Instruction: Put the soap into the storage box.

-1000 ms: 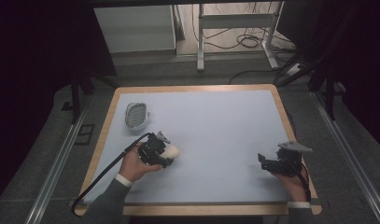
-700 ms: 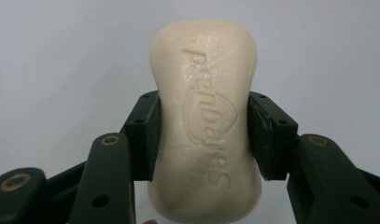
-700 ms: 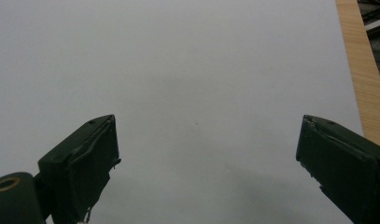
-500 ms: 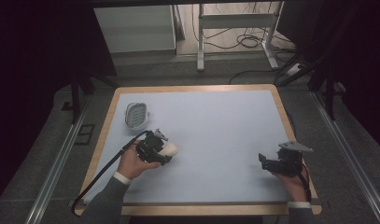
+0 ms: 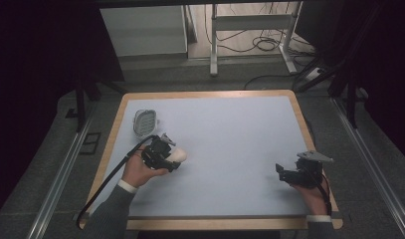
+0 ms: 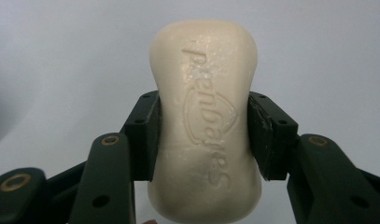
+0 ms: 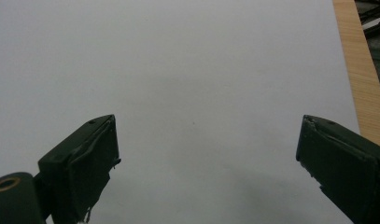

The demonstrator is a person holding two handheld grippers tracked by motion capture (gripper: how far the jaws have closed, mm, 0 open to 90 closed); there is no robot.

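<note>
Now left gripper (image 6: 204, 135) pinching the soap bar (image 6: 205, 116), right gripper (image 7: 206, 163) spread over the table (image 7: 178, 70).

The bar of soap (image 6: 206, 121) looks waxy and cream-coloured, smooth with a faint sheen and lettering pressed into its face. The left gripper (image 6: 204, 135) is matt dark plastic with brass-coloured rivets. The table (image 5: 230, 94) has a matt, smooth pale top framed by a light wooden edge. Beside the soap, the soap dish (image 5: 144, 122) looks like translucent plastic.

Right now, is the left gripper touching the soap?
Touching. In the left gripper view, both pads of the left gripper press against the sides of the soap bar.
</note>
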